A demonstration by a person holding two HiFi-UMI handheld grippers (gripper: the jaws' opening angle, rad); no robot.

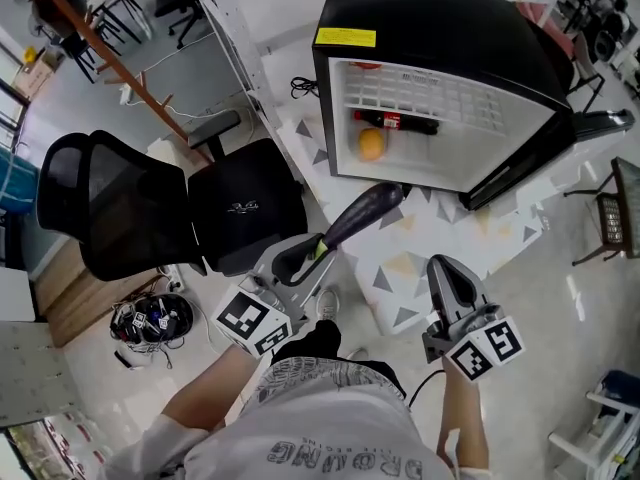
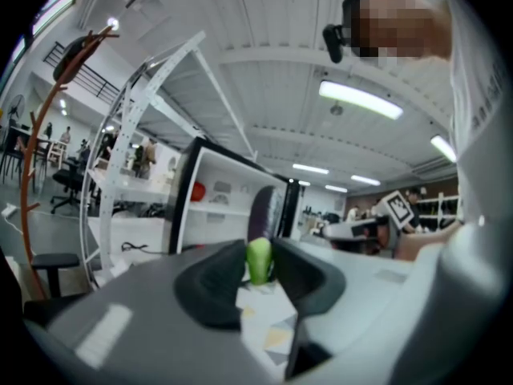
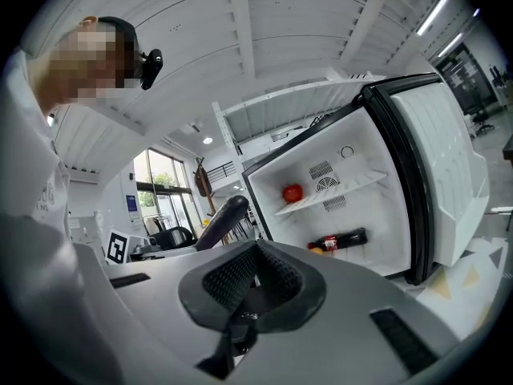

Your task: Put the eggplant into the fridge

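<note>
A dark purple eggplant (image 1: 362,211) with a green stem end (image 2: 259,261) juts forward from my left gripper (image 1: 316,250), which is shut on that stem end. Its tip points toward the open black mini fridge (image 1: 430,28) just ahead on the floor. In the left gripper view the eggplant (image 2: 262,209) rises beyond the jaws, in front of the fridge's white interior. My right gripper (image 1: 441,266) hovers to the right at about the same distance from the fridge. Its pads (image 3: 232,275) meet at the tips with nothing between them. The eggplant (image 3: 223,219) shows at its left.
The fridge door (image 1: 525,163) swings open to the right. Inside are a red fruit (image 3: 292,192) on the upper shelf, a dark bottle (image 1: 396,122) and an orange (image 1: 371,144). A black office chair (image 1: 130,208) stands at left, and a patterned mat (image 1: 420,258) lies before the fridge.
</note>
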